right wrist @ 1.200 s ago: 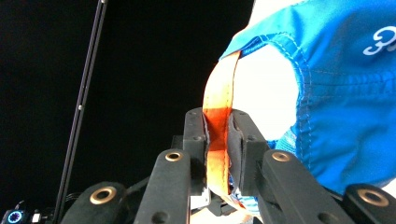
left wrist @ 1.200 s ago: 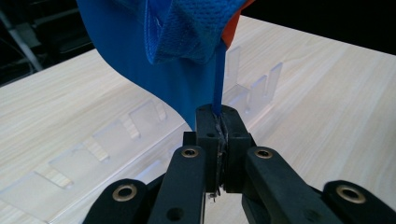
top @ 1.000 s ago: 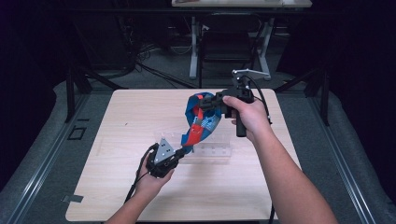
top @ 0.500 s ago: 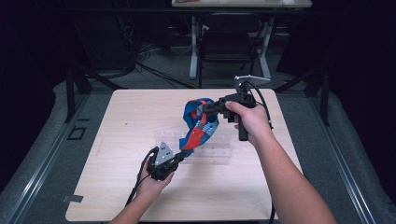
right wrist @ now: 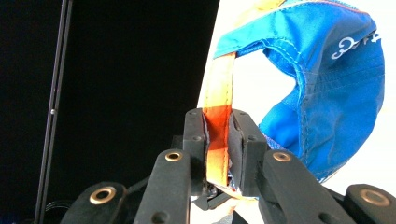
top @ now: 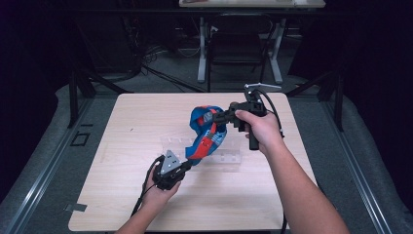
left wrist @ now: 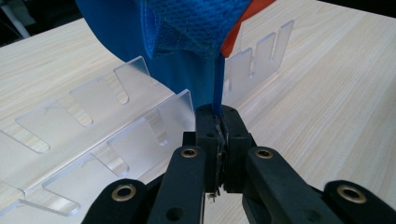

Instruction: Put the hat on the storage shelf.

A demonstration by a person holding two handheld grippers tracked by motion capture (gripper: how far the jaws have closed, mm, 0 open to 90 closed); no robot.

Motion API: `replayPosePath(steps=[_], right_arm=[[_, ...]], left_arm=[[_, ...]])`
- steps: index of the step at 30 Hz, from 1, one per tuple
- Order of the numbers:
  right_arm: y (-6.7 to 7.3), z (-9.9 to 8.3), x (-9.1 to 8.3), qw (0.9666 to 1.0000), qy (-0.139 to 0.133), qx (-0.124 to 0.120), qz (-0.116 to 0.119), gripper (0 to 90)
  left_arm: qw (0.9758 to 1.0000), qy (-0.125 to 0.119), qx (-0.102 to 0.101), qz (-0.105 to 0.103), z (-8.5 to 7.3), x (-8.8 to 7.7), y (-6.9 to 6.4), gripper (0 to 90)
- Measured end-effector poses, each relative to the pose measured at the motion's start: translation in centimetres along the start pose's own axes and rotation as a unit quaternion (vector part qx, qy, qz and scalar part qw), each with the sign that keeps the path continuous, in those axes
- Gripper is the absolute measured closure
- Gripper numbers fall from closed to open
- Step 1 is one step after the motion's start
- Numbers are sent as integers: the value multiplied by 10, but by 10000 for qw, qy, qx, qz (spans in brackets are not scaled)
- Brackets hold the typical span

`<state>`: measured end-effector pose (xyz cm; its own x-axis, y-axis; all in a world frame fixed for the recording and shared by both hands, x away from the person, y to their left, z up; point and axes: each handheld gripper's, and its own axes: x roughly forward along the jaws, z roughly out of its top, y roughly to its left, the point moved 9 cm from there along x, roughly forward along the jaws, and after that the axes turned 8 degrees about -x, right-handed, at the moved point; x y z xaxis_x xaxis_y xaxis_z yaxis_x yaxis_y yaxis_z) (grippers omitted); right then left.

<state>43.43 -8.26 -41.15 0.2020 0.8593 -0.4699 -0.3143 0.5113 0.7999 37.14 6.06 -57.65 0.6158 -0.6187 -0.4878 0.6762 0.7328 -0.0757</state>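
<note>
here blue fabric piece [top: 207,134] stretches, apparently taut, between both clamped jaws.

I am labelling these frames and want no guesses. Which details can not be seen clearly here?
- White print on the blue cap, right gripper view: cut off by the frame edge.
- Near end of the clear slotted rack, left gripper view: hidden behind the left gripper.
- Strap part pinched in the right gripper: hidden by its jaws.
</note>
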Motion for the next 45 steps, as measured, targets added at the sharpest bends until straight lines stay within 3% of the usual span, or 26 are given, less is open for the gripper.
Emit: replayPosePath(steps=[25, 33, 41, 45], right_arm=[[-9, -4, -7, 9999, 16, 37, -138, 753], [-19, -5, -16, 9995, -70, 2, -300, 727], [-26, -8, -24, 9987, -184, -50, -481, 661], [-32, -14, -26, 9978, -104, -179, -626, 626]], left_arm=[[10000, -2, -41, 37, 1, -3, 2, 863], [9999, -47, -105, 7, 1, -7, 5, 804], [9996, -50, -245, -86, -2, -12, 6, 676], [9994, -12, -328, -97, -5, -13, 8, 633]])
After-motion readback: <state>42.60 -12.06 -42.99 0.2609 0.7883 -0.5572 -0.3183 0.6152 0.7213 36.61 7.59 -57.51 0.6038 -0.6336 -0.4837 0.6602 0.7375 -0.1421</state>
